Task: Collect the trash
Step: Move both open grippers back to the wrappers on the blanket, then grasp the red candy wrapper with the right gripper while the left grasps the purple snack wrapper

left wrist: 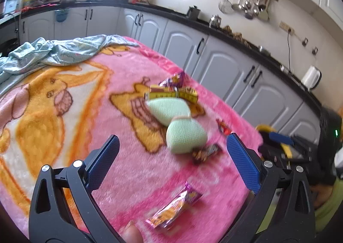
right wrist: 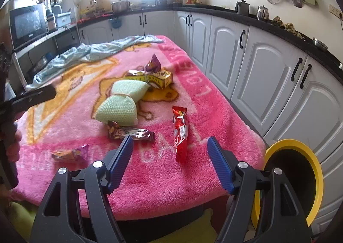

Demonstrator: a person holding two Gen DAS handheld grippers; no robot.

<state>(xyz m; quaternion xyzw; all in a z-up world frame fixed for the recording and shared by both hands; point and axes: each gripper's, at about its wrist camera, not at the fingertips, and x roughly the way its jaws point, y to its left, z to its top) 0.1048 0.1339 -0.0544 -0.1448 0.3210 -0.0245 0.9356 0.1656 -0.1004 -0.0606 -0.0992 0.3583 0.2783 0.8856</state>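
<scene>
Wrappers [right wrist: 180, 131] on blanket [right wrist: 150, 178], bin [right wrist: 300, 178] beside table's right edge.

The left gripper [left wrist: 172, 153] hung with jaws wide apart and empty above the pink blanket [left wrist: 120, 114]; a pink-and-orange wrapper [left wrist: 173, 208] lay at six o'clock from its tips; a dark wrapper [left wrist: 205, 153] lay between them, touching a mint-green pouch [left wrist: 185, 135]. At twelve o'clock a yellow box [left wrist: 171, 94] sat against the pouch; a red wrapper [left wrist: 223, 127] lay at two o'clock.

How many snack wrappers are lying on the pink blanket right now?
4 clearly: a red wrapper between the right gripper's open fingers, a dark brown wrapper beside the green pouch, a pink-orange wrapper near the front edge, a purple wrapper by the yellow box. More may be hidden.
</scene>
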